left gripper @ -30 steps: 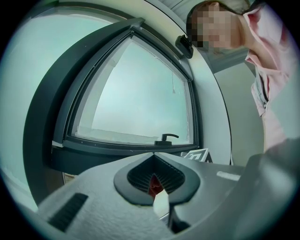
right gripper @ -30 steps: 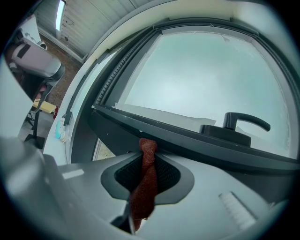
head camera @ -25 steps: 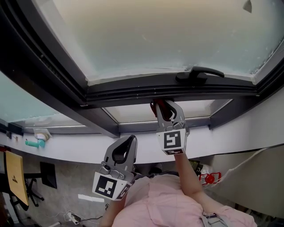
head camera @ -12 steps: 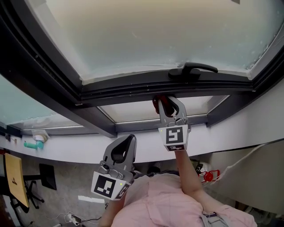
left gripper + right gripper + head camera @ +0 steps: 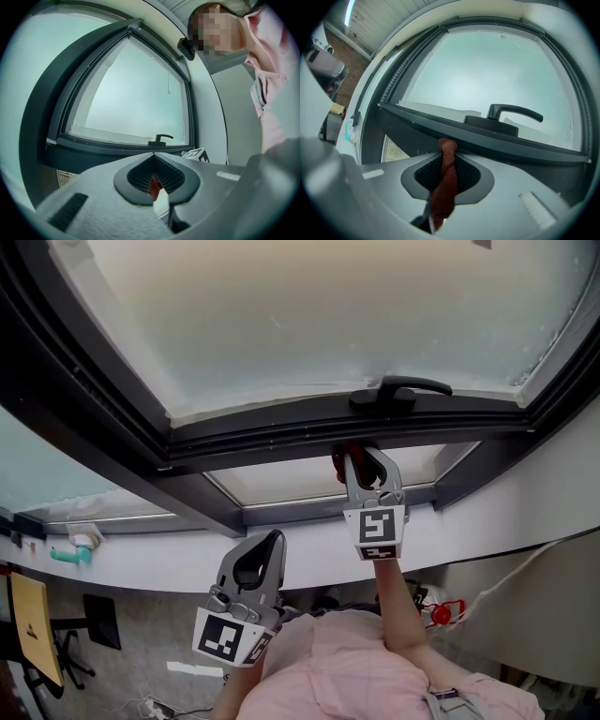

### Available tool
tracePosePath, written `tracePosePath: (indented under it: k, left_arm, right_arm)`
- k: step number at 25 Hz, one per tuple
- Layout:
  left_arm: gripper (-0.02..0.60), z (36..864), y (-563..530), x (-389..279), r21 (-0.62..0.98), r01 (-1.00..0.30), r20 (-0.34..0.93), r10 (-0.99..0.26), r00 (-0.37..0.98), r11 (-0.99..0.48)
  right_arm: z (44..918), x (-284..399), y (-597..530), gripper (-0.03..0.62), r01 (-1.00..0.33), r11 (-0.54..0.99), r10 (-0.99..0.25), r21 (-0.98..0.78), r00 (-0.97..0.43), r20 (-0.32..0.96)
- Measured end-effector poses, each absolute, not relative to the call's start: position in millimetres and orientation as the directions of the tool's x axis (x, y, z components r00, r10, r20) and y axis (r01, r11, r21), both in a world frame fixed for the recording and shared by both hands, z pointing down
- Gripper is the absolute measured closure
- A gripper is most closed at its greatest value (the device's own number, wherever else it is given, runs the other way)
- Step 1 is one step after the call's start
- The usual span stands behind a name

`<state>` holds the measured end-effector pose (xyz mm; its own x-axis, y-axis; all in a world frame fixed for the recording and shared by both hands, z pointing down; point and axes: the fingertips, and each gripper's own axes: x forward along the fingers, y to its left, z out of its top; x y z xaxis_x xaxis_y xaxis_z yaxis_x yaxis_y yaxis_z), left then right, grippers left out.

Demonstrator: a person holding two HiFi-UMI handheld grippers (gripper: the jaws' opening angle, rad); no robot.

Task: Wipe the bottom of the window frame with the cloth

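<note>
The dark bottom rail of the window frame (image 5: 281,432) runs across the head view, with a black handle (image 5: 398,390) on it. My right gripper (image 5: 361,460) is shut on a red cloth (image 5: 341,455) and holds it up against the rail's underside, just left of the handle. In the right gripper view the twisted cloth (image 5: 444,183) stands up between the jaws of the right gripper (image 5: 449,152), its tip touching the rail (image 5: 497,140) below the handle (image 5: 511,115). My left gripper (image 5: 271,542) hangs lower, shut and empty, away from the frame; its own view shows the left gripper (image 5: 153,158) closed.
A white sill (image 5: 141,563) curves below the window, with a teal object (image 5: 73,549) at its left end. A yellow board (image 5: 28,615) and a red item (image 5: 441,615) lie on the floor. The person's pink shirt (image 5: 356,662) fills the bottom.
My right gripper has slid to the right along the bottom rail with the cloth, closer under the handle. The left gripper has barely moved.
</note>
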<state>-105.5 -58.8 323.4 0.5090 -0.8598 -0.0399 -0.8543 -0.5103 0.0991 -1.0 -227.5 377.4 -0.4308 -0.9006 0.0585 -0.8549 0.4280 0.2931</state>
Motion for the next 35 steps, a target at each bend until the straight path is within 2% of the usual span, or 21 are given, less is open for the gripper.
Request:
tracePosePath:
  k: [21,35]
  left_arm:
    - [0.584,323,-60,-112,0.113,-0.861,-0.035,-0.868,0.496,-0.496]
    - [0.584,331,-59,-114,0.144,-0.866,-0.042,-0.877,0.479,-0.48]
  right_arm:
    - [379,11,-226,0.526,-0.855,0.417,-0.907,0.309,-0.413,0.08]
    - [373,23,-234,0.526,-0.803,0.454,-0.886,0.387,-0.454,0.097]
